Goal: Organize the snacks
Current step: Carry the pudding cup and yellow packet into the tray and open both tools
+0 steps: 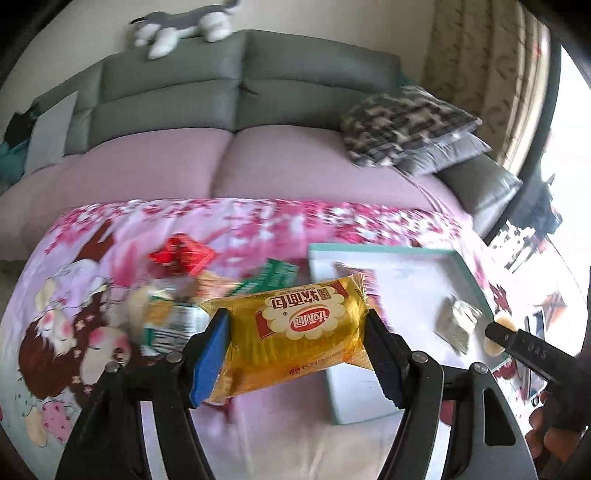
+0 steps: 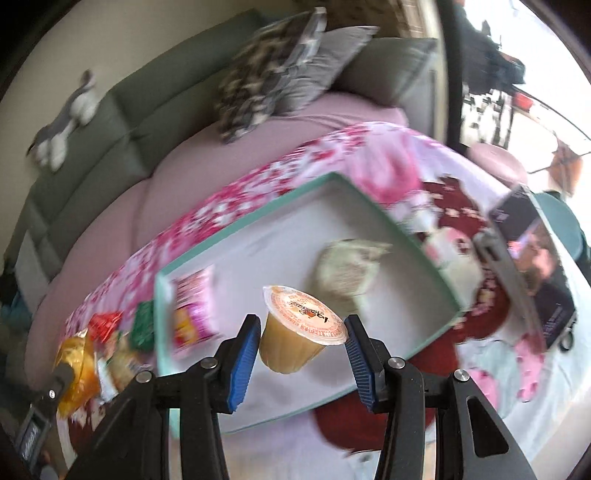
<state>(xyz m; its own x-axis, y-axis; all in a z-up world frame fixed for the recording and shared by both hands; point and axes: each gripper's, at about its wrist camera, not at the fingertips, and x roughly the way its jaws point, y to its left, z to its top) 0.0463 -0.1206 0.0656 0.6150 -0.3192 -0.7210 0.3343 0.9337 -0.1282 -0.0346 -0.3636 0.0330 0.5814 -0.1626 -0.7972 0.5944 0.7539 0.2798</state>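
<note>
My left gripper (image 1: 295,354) is shut on a yellow bread packet (image 1: 295,332), lifted above the flowered cloth, left of a shallow teal-rimmed tray (image 1: 465,266). My right gripper (image 2: 301,354) is shut on a sealed jelly cup (image 2: 299,328) with an orange lid, held over the near part of the same tray (image 2: 251,218). In the tray lie a pale crumpled wrapper (image 2: 351,269) and a pink snack packet (image 2: 192,310). Loose snacks lie left of the tray: a red packet (image 1: 183,254), a green packet (image 1: 273,277) and a white-green packet (image 1: 170,321).
The flowered cloth (image 1: 110,258) covers a low table in front of a sofa (image 1: 236,96) with pink seat cover, patterned cushions (image 1: 402,122) and a plush toy (image 1: 184,26). A dark magazine or tablet (image 2: 532,266) lies right of the tray. A window is on the right.
</note>
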